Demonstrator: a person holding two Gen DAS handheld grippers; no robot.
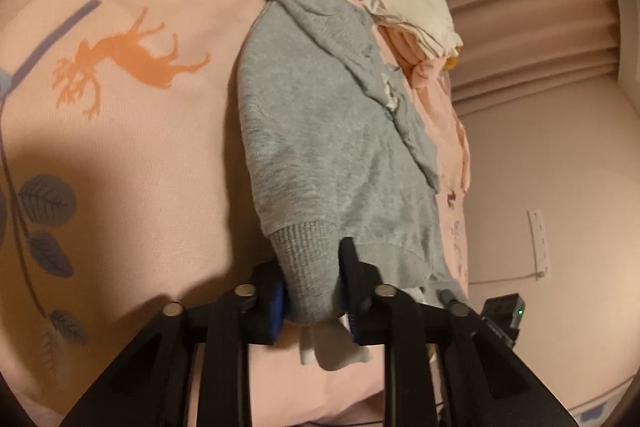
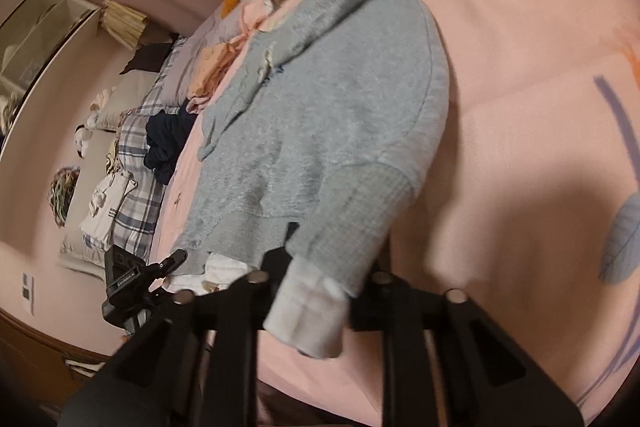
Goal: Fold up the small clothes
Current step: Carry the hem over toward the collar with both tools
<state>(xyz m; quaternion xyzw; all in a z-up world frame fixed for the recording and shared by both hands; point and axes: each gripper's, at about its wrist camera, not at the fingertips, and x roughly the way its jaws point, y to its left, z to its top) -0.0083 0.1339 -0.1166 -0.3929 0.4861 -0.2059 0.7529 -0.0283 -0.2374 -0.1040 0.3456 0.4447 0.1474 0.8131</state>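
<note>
Lying on pink bedsheet [image 1: 160,155], grey sweater [image 1: 320,131] ahead of both tongs, left tongs [image 1: 312,287] clenched on one ribbed cuff [image 1: 308,259], right tongs [image 2: 320,291] clenched on the other cuff [image 2: 352,223].

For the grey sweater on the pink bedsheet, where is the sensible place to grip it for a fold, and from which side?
Probably the ribbed cuffs, approached from the hem end. On the grey sweater both sleeves lie along the body, so the cuffs sit at the near edge. The left hand-held gripper and the right hand-held gripper are each clamped on one.
</note>
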